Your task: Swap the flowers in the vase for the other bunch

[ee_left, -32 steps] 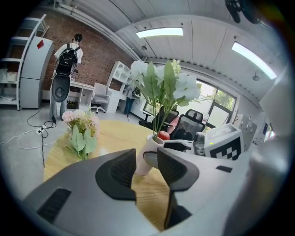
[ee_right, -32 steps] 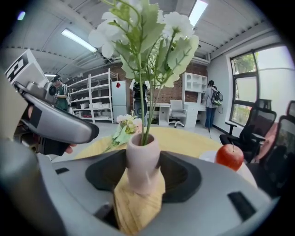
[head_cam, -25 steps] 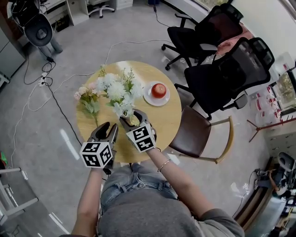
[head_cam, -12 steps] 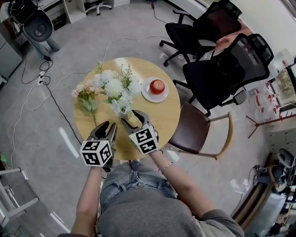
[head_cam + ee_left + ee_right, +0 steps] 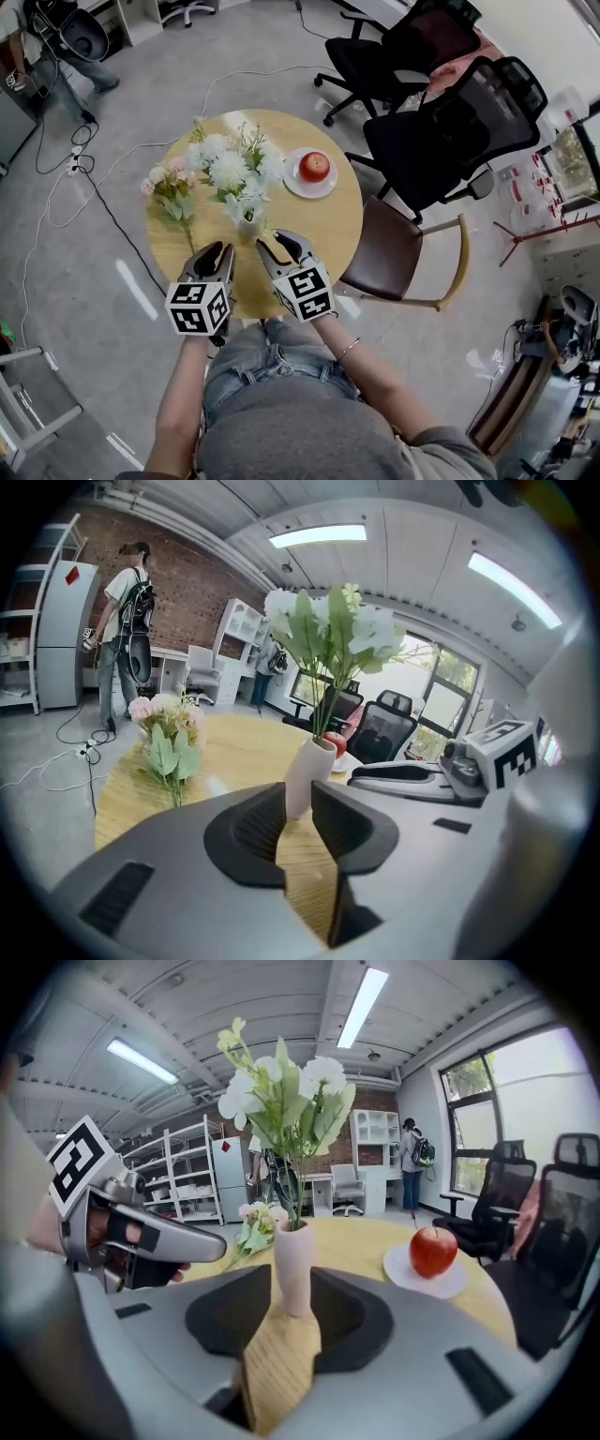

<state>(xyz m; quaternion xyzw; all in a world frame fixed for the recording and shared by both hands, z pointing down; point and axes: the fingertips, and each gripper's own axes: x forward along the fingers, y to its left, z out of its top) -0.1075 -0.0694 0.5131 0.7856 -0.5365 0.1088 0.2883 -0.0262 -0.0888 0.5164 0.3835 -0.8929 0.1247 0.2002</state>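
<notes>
Currently the round wooden table [image 5: 323, 239] carries everything. The white bunch [image 5: 230, 173] stands in the vase [image 5: 248, 225] near the middle, the pink bunch [image 5: 169, 187] lies flat to its left, and an apple [image 5: 314, 166] sits on a plate [image 5: 292, 186] to its right. Swap not started, by the look of it.

Both grippers sit at the near edge of the table, side by side, pointing at the vase. In the right gripper view, the vase stands just beyond the tips of the right gripper [image 5: 279, 246], dead centre on the gap. The left gripper [image 5: 215, 251] also lines up on the vase. From the head view the right looks marginally nearer, but it's a close call. The pink bunch's stem end lies just beside the left tips.

Jaws: both pairs have just been closing and are now part-open. Nothing is between the pads — the vase is past the tips in each gripper view, ungripped.

Key relation: vase and stems run vertical, and the jaws come in from the side. My read is that the right gripper pins the vase body while the left draws the stems straight up along that axis. The vase is slim with a big head of flowers — a sideways pull probably tips it.
</notes>
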